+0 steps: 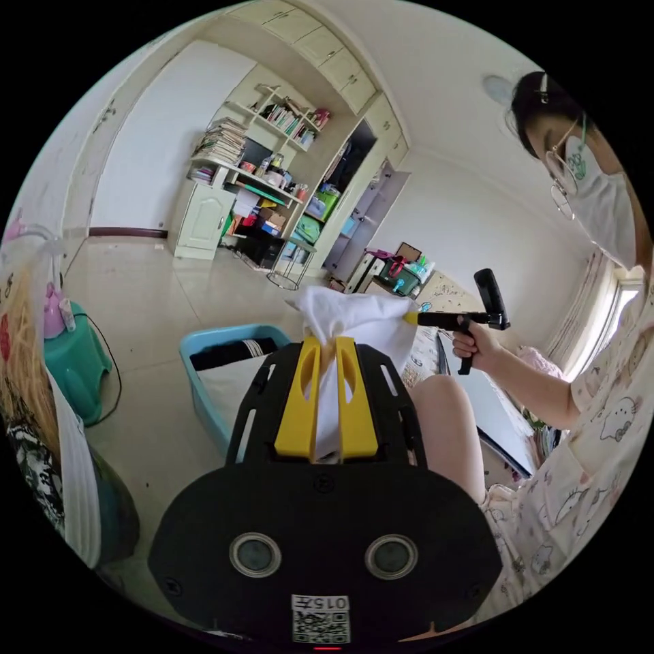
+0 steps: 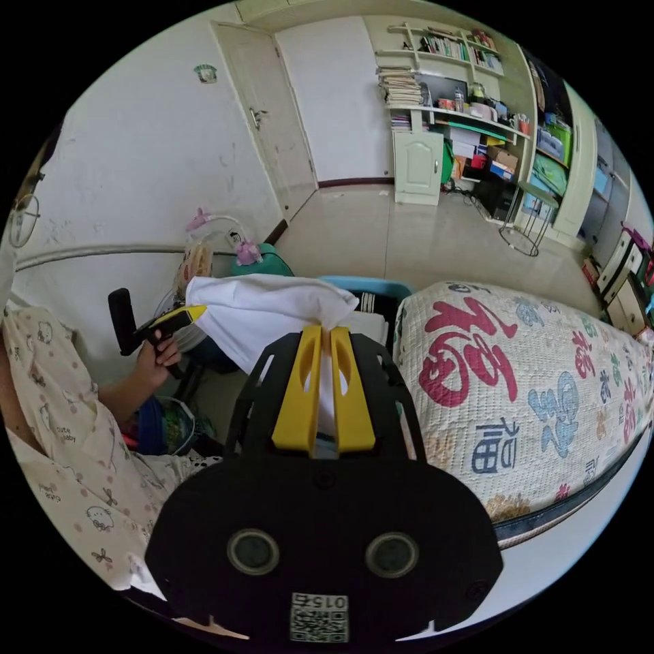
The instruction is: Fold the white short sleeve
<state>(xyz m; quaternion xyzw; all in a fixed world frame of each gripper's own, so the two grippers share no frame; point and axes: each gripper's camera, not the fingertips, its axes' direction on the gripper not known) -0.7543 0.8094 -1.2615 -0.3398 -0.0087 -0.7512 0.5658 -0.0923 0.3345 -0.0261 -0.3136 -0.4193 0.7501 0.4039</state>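
Note:
The white short sleeve (image 1: 354, 317) hangs stretched in the air between the two grippers, above a blue basket. My left gripper (image 1: 328, 340) is shut on one end of it, with white cloth bunched between its yellow jaws. In the left gripper view the right gripper (image 1: 411, 317) pinches the other end, held in a person's hand. In the right gripper view my right gripper (image 2: 327, 332) is shut on the white short sleeve (image 2: 262, 310), and the left gripper (image 2: 194, 311) grips the far end at the left.
A blue basket (image 1: 197, 344) with dark and white clothes stands on the tiled floor below the shirt. A quilted bed cover with red and blue characters (image 2: 518, 388) lies to the right. A teal stool (image 1: 75, 364), shelves (image 1: 252, 177) and a wire stool (image 2: 524, 228) stand around the room.

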